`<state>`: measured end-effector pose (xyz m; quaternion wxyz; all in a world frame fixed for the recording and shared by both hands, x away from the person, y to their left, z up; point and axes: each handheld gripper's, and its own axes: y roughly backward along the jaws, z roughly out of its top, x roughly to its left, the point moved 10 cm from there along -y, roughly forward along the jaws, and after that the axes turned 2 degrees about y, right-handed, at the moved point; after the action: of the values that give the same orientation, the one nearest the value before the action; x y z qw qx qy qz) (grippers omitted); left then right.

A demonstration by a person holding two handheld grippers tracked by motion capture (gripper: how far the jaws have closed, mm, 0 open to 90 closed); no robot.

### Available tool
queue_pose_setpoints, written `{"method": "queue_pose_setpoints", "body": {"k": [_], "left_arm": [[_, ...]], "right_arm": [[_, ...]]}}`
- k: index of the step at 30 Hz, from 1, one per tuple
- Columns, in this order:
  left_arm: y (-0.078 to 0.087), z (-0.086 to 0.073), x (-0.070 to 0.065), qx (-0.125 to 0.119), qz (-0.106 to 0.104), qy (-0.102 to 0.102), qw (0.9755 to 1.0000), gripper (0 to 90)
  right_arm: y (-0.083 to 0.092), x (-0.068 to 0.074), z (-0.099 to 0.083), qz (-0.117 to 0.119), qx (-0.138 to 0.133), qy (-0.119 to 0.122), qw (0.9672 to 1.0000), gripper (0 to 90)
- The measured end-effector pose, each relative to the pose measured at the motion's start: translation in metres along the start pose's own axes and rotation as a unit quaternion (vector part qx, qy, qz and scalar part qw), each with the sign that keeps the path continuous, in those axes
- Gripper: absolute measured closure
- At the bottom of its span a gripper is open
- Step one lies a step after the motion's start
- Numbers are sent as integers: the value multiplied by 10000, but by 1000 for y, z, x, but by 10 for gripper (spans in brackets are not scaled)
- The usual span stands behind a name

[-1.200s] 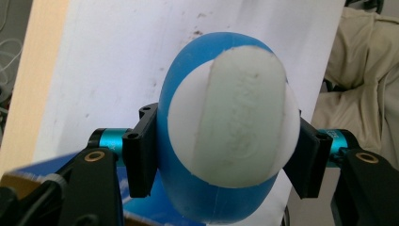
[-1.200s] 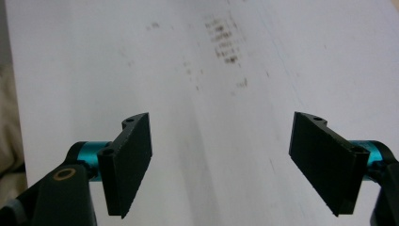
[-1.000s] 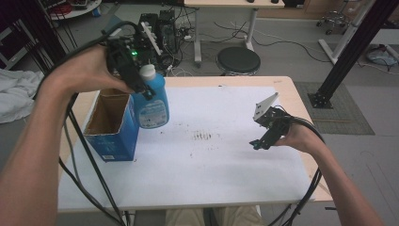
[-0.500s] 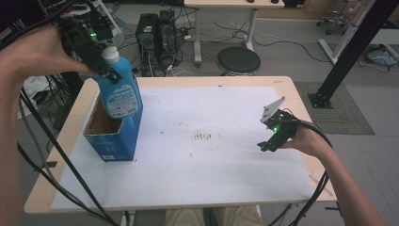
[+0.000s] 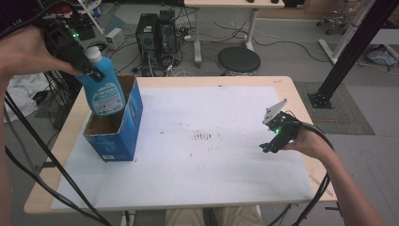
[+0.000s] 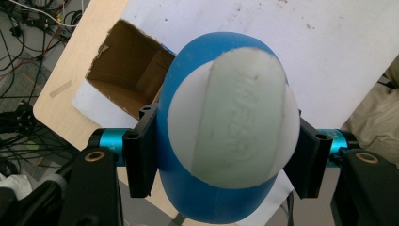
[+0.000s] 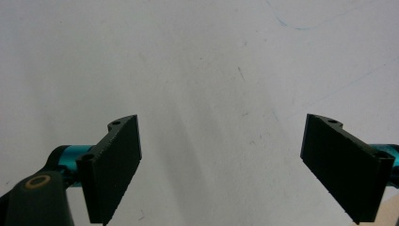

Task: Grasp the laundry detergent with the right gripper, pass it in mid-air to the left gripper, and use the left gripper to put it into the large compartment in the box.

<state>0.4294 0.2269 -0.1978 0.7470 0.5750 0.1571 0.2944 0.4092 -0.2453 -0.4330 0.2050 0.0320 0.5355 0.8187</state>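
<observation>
Since a second ago the blue bottle (image 5: 102, 89) has shifted left and now hangs tilted over the open top of the blue carton (image 5: 123, 128), base dipping just inside the opening, and the carton has gone from the left edge of the surface to further in on the white sheet (image 5: 197, 155). Bottle: bright blue plastic, white cap at the top, light printed label on the front; in the left gripper view the cap is a pale oval with embossed lettering, too faint to read. Left gripper (image 5: 77, 56) is clamped on the bottle just under the cap, black pads pressed against both sides. Carton is upright, brown card inside, flaps open. Right gripper (image 5: 277, 136) sits well apart at the right side of the surface (image 5: 66, 136), jaws spread wide with bare white sheet between them, hand hardly moved.
</observation>
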Motion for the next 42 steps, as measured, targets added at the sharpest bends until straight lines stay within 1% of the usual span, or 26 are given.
{"method": "queue_pose_setpoints", "body": {"k": [7,10,14,19,22,25,28,30,32,36,39,42], "left_arm": [[-19,-10,11,146,-65,105,9998,376],[-29,-14,13,209,-87,124,9997,376],[-43,-18,13,213,-194,141,9995,376],[-66,-26,12,418,-207,51,9989,376],[-82,-31,11,465,-284,33,9985,376],[-96,-37,9,502,-368,-28,9981,376],[-109,-43,8,572,-397,-209,9974,376],[-117,-47,8,689,-402,-273,9964,376],[-123,-48,7,688,-420,-321,9962,376],[-134,-52,7,806,-449,-378,9950,376],[-143,-54,6,835,-463,-398,9946,376],[-152,-57,5,947,-471,-450,9934,376]], "right_arm": [[-1,0,-6,-20,24,-73,10000,121],[-2,1,-8,-22,37,-71,10000,121],[-5,2,-10,-12,47,-72,10000,121],[-10,6,-10,25,74,-20,10000,121],[-12,7,-10,37,95,-8,9999,121],[-13,8,-11,47,121,-13,9999,121],[-15,9,-11,50,148,-6,9999,121],[-16,10,-12,50,163,-9,9999,121],[-17,11,-12,63,171,19,9998,121],[-20,13,-11,80,208,29,9997,121],[-22,14,-11,77,238,54,9997,121],[-23,14,-11,76,240,57,9997,121]]}}
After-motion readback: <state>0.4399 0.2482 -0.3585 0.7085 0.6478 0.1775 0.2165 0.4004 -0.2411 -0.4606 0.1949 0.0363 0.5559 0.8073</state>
